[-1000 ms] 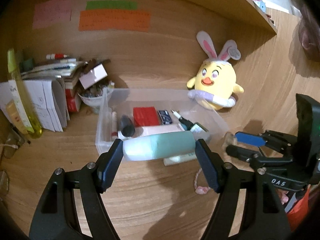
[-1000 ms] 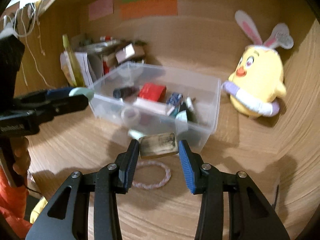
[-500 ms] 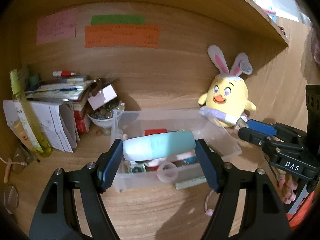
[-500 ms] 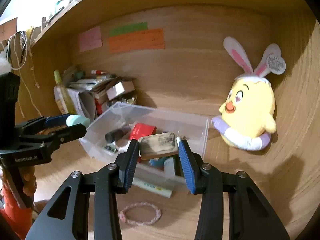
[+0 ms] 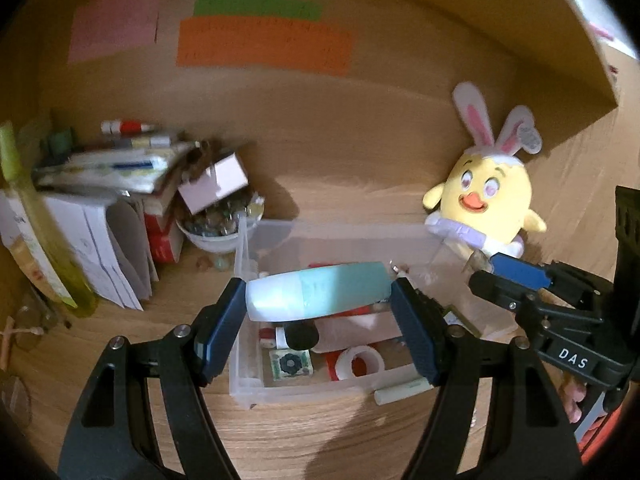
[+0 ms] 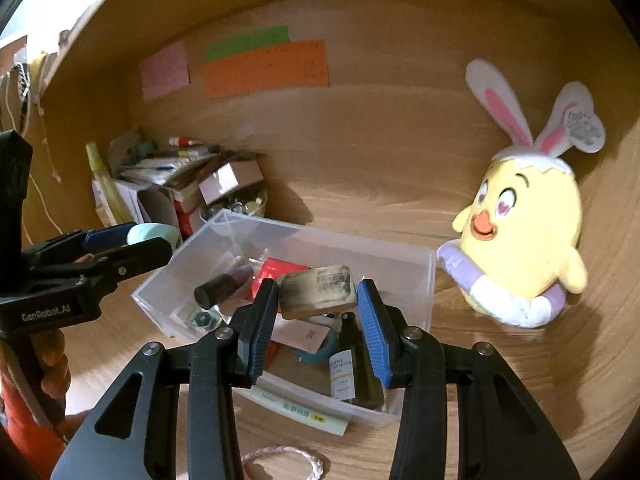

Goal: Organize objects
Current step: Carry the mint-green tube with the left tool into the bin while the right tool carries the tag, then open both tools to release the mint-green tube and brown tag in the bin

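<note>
My left gripper [image 5: 318, 310] is shut on a white and teal tube [image 5: 318, 296], held crosswise over the clear plastic bin [image 5: 340, 238]. My right gripper [image 6: 318, 312] is shut on a small worn tan block [image 6: 316, 291], also above the clear plastic bin [image 6: 416, 268]. The bin holds a red box, a dark bottle, a tape roll and other small items. From the left wrist view the right gripper [image 5: 486, 270] shows at the right; in the right wrist view the left gripper [image 6: 136, 240] with the tube's teal end shows at the left.
A yellow chick plush [image 6: 524, 236] with bunny ears leans on the back wall right of the bin. Stacked papers, boxes and a bowl of trinkets [image 5: 218, 228] crowd the left corner. A pink cord loop [image 6: 280, 460] and a flat pale stick [image 6: 300, 408] lie in front of the bin.
Both grippers have moved forward over the bin, each still holding its object. The bin now sits under the fingers and the cord loop has slid to the frame bottom.
</note>
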